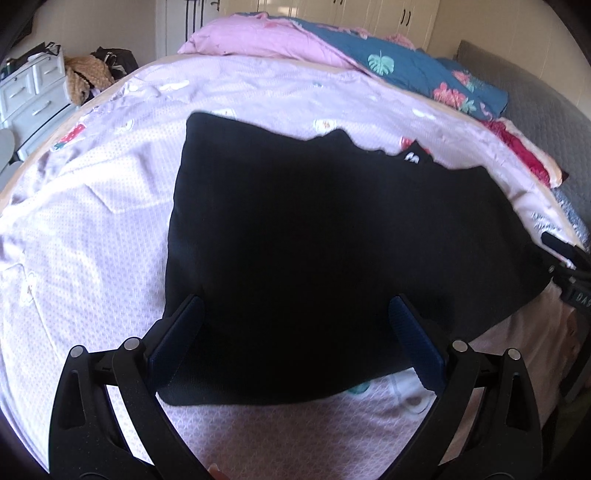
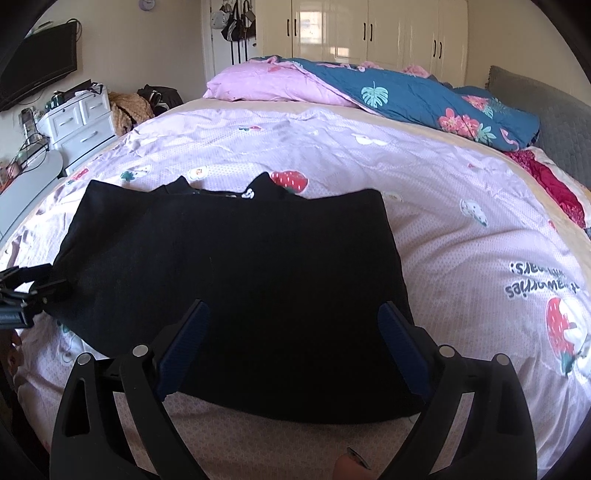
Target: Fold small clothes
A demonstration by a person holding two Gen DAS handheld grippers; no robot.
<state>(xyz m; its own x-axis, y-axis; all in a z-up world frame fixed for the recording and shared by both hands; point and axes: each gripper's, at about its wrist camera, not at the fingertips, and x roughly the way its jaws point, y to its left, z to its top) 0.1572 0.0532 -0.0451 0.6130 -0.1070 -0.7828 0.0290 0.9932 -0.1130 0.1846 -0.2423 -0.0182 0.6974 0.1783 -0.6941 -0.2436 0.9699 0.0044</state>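
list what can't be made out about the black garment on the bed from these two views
- Black garment: folds and seams lost in flat darkness, both views.
- Its near hem: partly covered by the open left gripper and open right gripper.
- White neck label: too small to read.

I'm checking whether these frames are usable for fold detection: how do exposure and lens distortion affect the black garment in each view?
Left wrist view: the black garment is crushed to near-solid black, folds unreadable, and the fisheye bows the bed sheet. Right wrist view: the same garment shows faint texture at its left side only; glare on the wardrobe doors.
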